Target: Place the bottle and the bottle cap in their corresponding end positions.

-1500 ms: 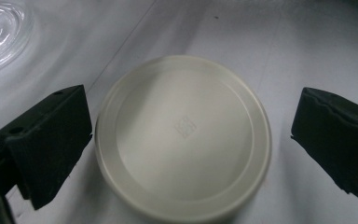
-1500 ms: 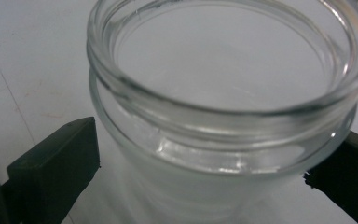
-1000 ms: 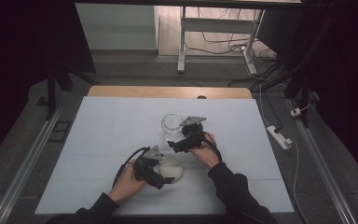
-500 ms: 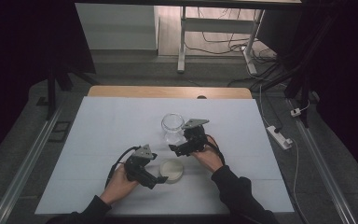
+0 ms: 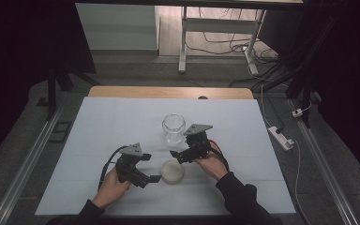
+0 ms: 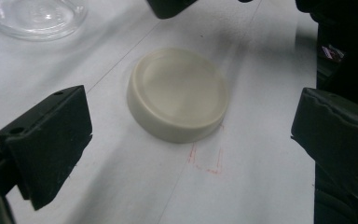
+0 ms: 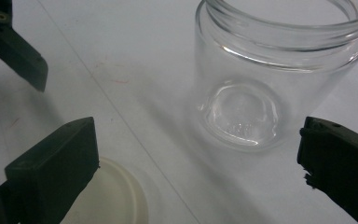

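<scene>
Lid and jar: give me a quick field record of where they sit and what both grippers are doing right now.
lid: cream round lid lying flat on the white table, off the jar
jar: clear glass jar upright, open, looks empty, farther from the person than the lid
left gripper: open, low beside the lid, holding nothing
right gripper: open, between jar and lid, holding nothing
contact: neither gripper touches lid or jar
other: faint red marks on the table beside the lid
</scene>
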`<state>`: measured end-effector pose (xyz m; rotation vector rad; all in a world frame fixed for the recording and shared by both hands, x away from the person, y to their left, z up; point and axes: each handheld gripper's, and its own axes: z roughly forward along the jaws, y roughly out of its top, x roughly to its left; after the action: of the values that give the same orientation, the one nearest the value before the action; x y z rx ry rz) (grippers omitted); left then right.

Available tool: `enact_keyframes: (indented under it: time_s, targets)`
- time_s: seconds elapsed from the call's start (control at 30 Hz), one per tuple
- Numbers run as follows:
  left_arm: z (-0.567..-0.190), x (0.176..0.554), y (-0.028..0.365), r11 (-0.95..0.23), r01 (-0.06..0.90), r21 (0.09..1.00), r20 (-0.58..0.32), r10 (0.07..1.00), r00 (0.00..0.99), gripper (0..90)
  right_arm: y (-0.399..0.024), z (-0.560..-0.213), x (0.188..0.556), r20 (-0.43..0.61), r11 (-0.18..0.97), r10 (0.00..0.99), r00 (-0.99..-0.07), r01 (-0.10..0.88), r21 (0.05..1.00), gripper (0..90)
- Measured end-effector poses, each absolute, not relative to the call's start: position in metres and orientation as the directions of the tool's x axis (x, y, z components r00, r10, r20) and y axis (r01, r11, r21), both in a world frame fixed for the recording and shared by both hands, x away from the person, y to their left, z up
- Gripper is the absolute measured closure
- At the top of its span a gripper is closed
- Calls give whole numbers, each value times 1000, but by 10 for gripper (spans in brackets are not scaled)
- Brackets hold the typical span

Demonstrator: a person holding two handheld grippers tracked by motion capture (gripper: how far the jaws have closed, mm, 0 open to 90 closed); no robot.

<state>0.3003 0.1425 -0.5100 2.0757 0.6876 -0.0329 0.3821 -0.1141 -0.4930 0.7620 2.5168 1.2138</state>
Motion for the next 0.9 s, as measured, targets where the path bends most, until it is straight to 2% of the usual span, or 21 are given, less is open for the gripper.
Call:
enact_keyframes:
  time_s: [0.4, 0.9]
  targets:
    - [-508, 288, 153, -445, 476, 759, -250, 476, 843, 0, -124, -494, 364, 35, 527, 532, -846, 363, 768, 0]
    - [-506, 273, 174, -442, 489, 752, -228, 522, 822, 0, -138, -493, 344, 16, 546, 517, -856, 345, 763, 0]
